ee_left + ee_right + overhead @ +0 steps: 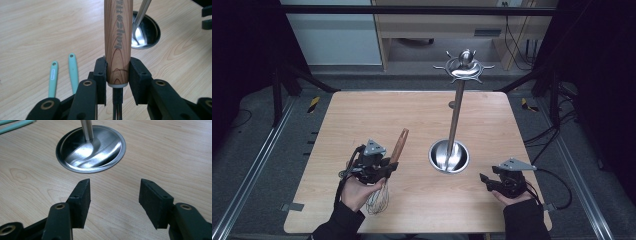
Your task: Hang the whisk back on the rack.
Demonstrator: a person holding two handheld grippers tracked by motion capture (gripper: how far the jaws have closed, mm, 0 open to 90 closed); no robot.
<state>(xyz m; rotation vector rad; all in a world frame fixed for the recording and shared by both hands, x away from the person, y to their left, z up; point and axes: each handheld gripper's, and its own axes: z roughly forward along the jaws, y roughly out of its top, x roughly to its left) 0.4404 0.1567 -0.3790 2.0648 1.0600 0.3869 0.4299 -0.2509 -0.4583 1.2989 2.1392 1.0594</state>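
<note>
A whisk with a wooden handle (400, 144) and a wire head (377, 200) is held tilted above the table's front left. My left gripper (392, 166) is shut on it. In the left gripper view both pads press the lower end of the wooden handle (117, 37), inside my left gripper (117, 73), and the wires run down out of sight. My right gripper (484, 179) rests near the front right of the table. Its jaws stand open with nothing between them, as the right gripper view shows at my right gripper (113, 202).
A steel utensil stand has a round base (449, 156), a tall pole (456, 112) and a ring of hooks (464, 67) on top. Its base (91, 148) lies just ahead of the right jaws. Two teal handles (53, 77) (73, 72) lie on the wooden table (377, 115).
</note>
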